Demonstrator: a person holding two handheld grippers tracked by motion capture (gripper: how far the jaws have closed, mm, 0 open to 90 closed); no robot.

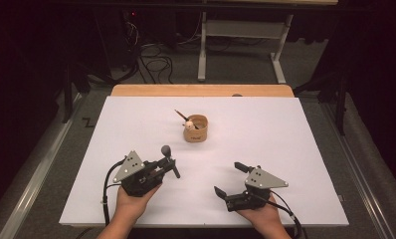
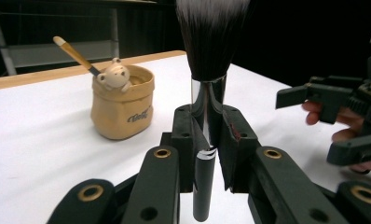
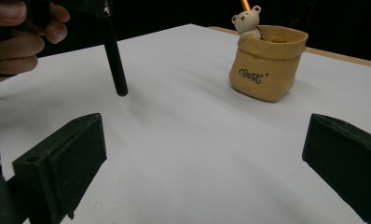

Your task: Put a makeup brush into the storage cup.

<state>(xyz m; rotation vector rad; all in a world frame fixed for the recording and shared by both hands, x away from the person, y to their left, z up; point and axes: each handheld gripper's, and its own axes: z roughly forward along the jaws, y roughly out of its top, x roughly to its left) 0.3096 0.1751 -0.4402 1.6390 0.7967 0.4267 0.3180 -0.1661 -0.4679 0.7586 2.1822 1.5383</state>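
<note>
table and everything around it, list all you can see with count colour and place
makeup brush: 1, black handle, dark white-tipped bristles, upright in the left tool
pouch-shaped pot: 1, tan with a small bear figure on its rim, middle of the board
thin brush: 1, orange-brown handle, leaning out of the pot
board: 1, white, covering the table
table: 1, wooden, edge showing at the far side
left tool: 1, black, shut on the makeup brush
right tool: 1, black, open, near right of the board
</note>
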